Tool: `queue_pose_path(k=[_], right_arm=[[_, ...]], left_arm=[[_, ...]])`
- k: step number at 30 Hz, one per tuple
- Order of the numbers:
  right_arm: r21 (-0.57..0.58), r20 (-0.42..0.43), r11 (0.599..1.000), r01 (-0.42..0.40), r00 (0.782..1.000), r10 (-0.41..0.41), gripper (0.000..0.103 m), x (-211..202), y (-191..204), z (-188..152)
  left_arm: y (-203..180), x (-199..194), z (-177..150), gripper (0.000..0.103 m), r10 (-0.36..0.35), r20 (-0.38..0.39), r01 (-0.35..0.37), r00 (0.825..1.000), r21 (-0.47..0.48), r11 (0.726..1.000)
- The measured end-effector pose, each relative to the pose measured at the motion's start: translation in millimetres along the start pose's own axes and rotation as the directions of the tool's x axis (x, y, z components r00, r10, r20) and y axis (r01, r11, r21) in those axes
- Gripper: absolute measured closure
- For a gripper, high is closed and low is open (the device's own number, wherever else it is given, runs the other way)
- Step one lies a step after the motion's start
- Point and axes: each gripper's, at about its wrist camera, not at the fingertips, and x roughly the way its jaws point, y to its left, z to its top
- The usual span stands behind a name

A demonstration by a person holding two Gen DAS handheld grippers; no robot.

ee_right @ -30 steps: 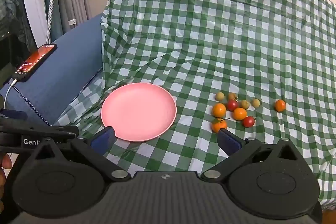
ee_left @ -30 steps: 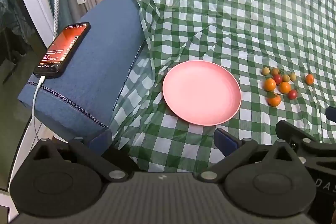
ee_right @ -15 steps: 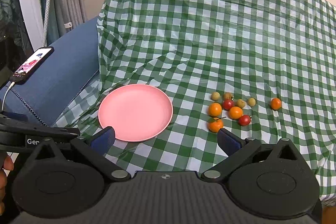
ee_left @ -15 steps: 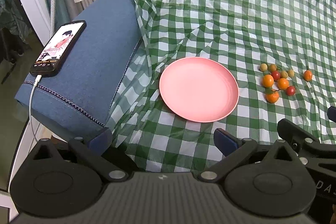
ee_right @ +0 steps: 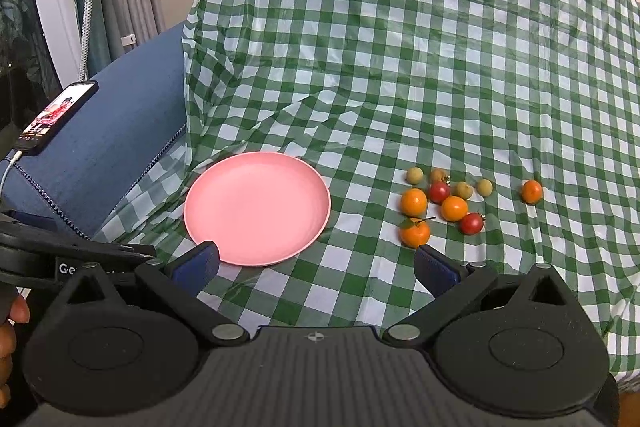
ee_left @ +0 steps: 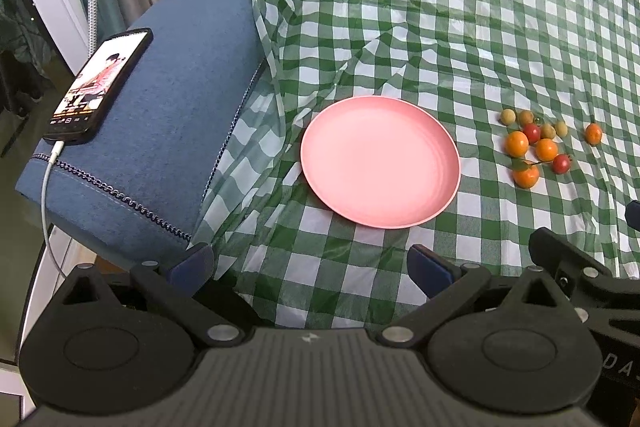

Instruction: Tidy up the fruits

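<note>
Nothing is sorted yet: the pink plate [ee_right: 257, 207] lies bare, all the fruits [ee_right: 444, 205] clustered right of it; left gripper [ee_left: 310, 265] and right gripper [ee_right: 316, 263] both gape, holding nothing

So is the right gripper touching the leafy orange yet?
Apart. In the right wrist view the open right gripper sits short of the leafy orange; checkered cloth shows between.

One pink plate [ee_right: 256, 207]; four oranges [ee_right: 414, 202]; two red tomatoes [ee_right: 439, 191]; four yellow-green fruits [ee_right: 414, 175]; one phone [ee_left: 100, 85].
</note>
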Motion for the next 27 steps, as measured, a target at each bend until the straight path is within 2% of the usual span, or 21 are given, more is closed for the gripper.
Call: queue_pose_path(k=[16, 23, 27], right_arm=[[0.057, -0.007, 0.998, 0.016, 1.000, -0.016, 0.001, 20, -21, -4], [0.121, 0.000, 0.990, 0.073, 0.997, -0.074, 0.001, 19, -48, -8], [0.155, 0.025, 0.979, 0.135, 0.990, -0.140, 0.001, 16, -74, -14]], left_arm=[[-18, 17, 9, 0.000, 0.016, -0.042, -0.014, 0.999, 0.032, 0.999], [-45, 24, 15, 0.000, -0.005, -0.078, 0.011, 0.997, 0.074, 0.997], [-67, 29, 22, 0.000, -0.056, -0.123, 0.068, 0.991, 0.090, 0.994]])
